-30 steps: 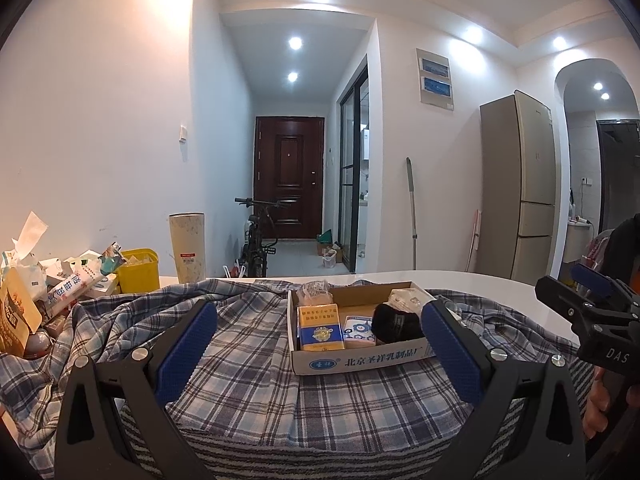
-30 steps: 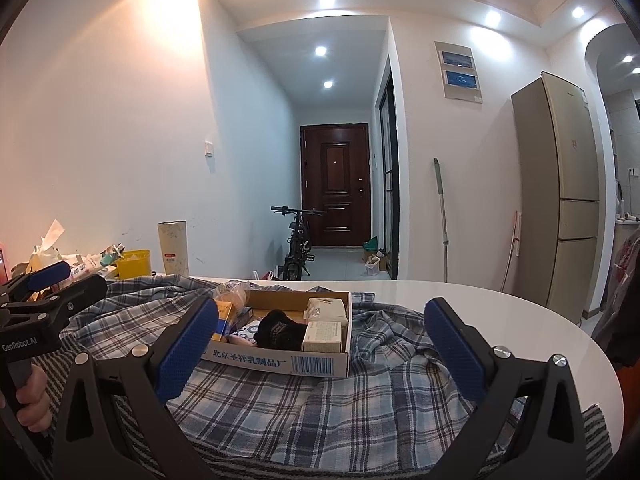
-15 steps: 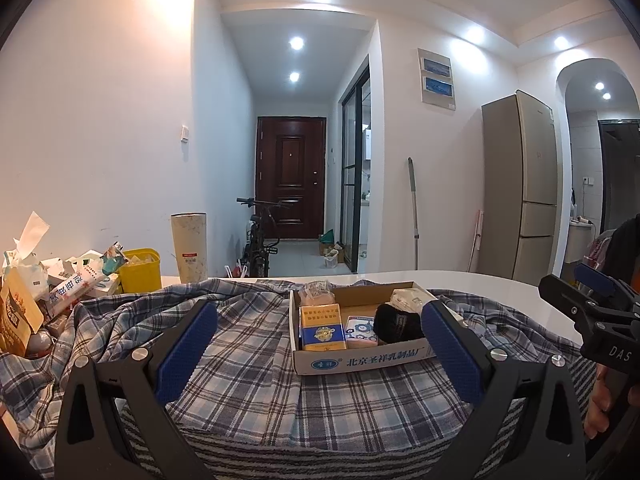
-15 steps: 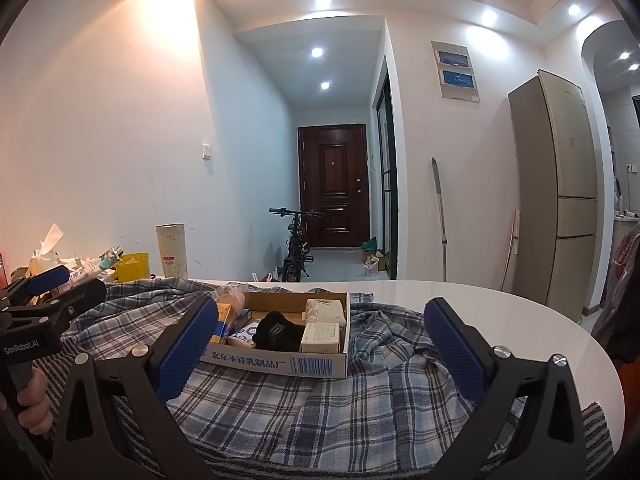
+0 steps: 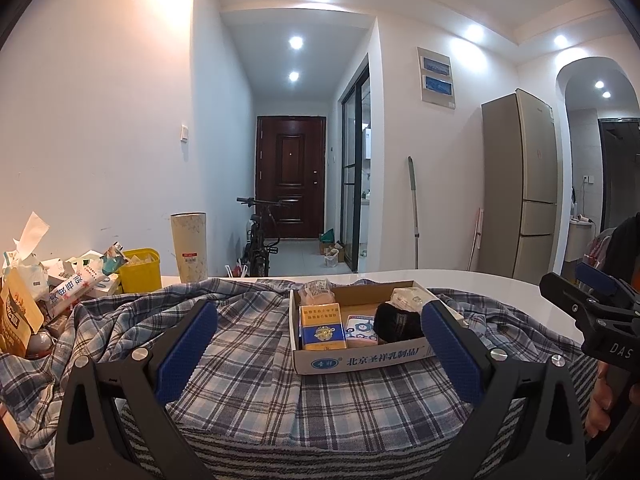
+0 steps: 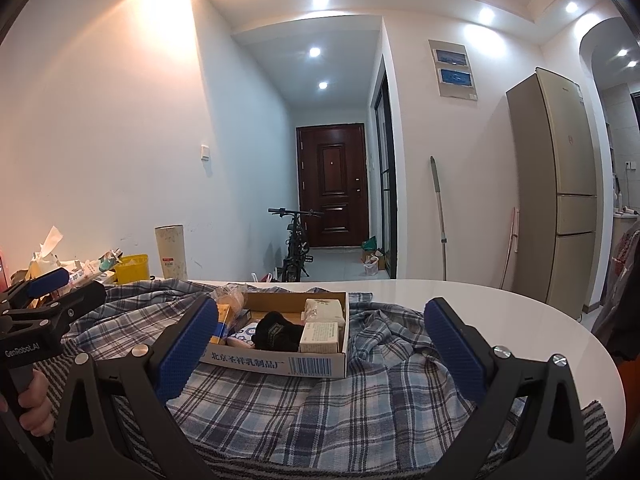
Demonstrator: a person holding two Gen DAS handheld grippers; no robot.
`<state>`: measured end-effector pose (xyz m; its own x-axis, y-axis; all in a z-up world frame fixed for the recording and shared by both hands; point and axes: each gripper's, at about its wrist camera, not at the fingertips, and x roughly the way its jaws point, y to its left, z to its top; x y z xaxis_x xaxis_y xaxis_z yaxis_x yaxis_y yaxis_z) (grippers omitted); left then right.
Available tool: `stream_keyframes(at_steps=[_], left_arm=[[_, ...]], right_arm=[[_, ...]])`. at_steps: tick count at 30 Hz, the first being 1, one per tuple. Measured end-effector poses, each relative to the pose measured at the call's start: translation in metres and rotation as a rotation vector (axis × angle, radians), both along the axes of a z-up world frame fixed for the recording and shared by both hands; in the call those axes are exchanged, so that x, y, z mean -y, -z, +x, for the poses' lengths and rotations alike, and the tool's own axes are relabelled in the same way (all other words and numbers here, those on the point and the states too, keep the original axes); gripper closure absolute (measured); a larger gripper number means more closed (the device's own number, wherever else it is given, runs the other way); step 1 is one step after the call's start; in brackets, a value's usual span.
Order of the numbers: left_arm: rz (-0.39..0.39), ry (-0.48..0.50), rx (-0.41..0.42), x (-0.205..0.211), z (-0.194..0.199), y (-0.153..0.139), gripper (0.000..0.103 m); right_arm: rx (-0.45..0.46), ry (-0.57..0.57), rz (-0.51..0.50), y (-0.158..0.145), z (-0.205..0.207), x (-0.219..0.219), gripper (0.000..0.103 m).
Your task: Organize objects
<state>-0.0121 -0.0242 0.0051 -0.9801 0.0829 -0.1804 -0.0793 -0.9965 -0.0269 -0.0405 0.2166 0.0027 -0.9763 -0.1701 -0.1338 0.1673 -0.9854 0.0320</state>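
A shallow cardboard box [image 5: 360,356] [image 6: 280,364] rests on a blue plaid shirt [image 5: 248,384] [image 6: 360,400] spread over a white table. Inside lie a yellow-and-blue packet [image 5: 322,326], a black bundle [image 5: 396,322] [image 6: 278,332], a white carton [image 6: 320,336] and wrapped snacks. My left gripper [image 5: 318,354] is open, its blue pads held wide in front of the box with nothing between them. My right gripper [image 6: 320,354] is open too, framing the box from the right side. Each gripper shows at the edge of the other's view.
A heap of packets and tissue [image 5: 60,292] and a yellow tub [image 5: 140,276] sit at the table's left end beside a tall cream cylinder [image 5: 190,252]. The bare white tabletop [image 6: 500,312] curves away on the right. A hallway with a bicycle [image 5: 260,240] lies beyond.
Both views have drifted only slightly; the right gripper has shifted a little to the right. Both grippers stay open and nothing in the box has moved.
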Motion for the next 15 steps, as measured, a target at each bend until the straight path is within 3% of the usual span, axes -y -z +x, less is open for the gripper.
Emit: stream_keyframes(at_steps=[15], left_arm=[[0.000,0.001,0.002,-0.0006,-0.0013,0.0003,0.000]], right_arm=[[0.012,-0.001,-0.001,0.0006,-0.0011,-0.0008,0.000]])
